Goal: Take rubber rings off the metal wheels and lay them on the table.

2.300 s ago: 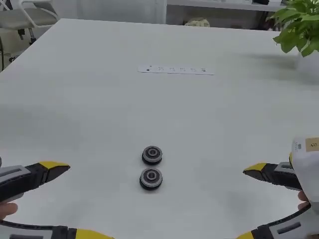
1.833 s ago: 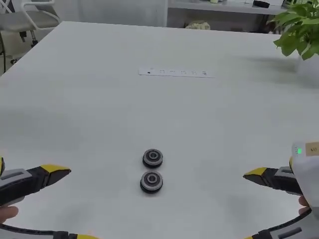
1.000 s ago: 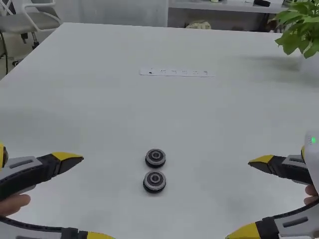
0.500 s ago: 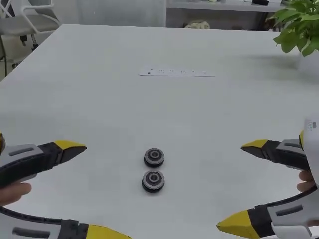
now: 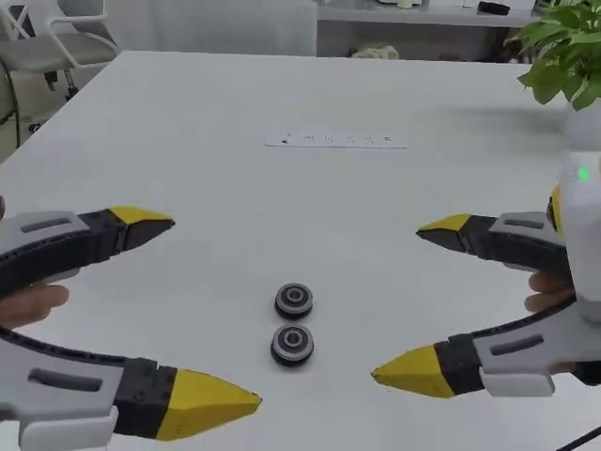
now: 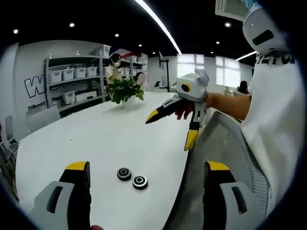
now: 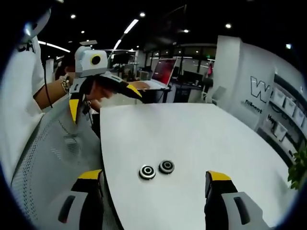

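Two small metal wheels with black rubber rings lie flat side by side on the white table [image 5: 282,216]: the far wheel [image 5: 294,301] and the near wheel [image 5: 292,345]. They also appear as wheels [image 6: 124,174] [image 6: 140,181] in the left gripper view and wheels [image 7: 166,166] [image 7: 147,172] in the right gripper view. My left gripper [image 5: 214,313] hangs open to their left, above the table. My right gripper [image 5: 395,303] hangs open to their right. Neither touches a wheel. Each gripper faces the other: the right gripper [image 6: 167,135], the left gripper [image 7: 107,108].
A white power strip [image 5: 335,141] lies flat farther back on the table. A potted plant [image 5: 562,56] stands at the back right corner. An office chair [image 5: 42,42] stands beyond the far left edge. A grey mesh chair [image 6: 216,143] sits at the near edge.
Both grippers have come up and inward from the lower corners, so they flank the wheels more closely. The wheels have not moved.
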`<state>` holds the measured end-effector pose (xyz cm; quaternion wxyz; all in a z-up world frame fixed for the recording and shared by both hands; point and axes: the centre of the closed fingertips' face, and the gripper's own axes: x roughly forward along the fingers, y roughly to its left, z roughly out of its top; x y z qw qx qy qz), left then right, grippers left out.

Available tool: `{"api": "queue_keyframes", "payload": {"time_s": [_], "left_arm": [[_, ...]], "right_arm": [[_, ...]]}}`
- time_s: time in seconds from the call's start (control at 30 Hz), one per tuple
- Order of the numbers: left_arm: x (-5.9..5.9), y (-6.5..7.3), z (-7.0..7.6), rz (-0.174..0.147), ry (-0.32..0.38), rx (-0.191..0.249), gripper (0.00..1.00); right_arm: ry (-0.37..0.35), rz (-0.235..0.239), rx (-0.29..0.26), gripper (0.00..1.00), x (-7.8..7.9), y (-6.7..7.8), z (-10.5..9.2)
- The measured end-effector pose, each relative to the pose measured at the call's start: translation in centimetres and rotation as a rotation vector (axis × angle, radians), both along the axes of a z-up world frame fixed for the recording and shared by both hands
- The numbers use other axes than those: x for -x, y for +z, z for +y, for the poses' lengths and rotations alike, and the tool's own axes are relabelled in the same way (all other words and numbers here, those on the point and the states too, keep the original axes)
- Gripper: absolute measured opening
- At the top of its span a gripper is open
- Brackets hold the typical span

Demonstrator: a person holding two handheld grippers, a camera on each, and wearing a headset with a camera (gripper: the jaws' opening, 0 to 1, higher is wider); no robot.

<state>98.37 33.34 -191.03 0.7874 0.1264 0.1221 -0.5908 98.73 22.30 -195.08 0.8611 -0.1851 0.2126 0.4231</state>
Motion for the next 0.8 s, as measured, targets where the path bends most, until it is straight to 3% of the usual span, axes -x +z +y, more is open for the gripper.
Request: {"api": "queue_keyframes", "payload": {"time_s": [0.4, 0.67, 0.8], "left_arm": [[-2.0, 2.1, -1.3, -0.061, -0.060, -0.014, 0.95], [-4.9, 3.0, -2.5, -0.109, -0.061, -0.047, 0.94], [-5.7, 3.3, -3.8, -0.169, -0.101, -0.028, 0.91]], "right_arm": [[0.042, -0.047, -0.016, 0.77, -2.9, 1.9, 1.2], [0.066, -0.044, -0.079, 0.71, -4.9, 2.4, 2.5], [0.078, -0.074, -0.093, 0.65, -6.0, 2.8, 2.9]]}}
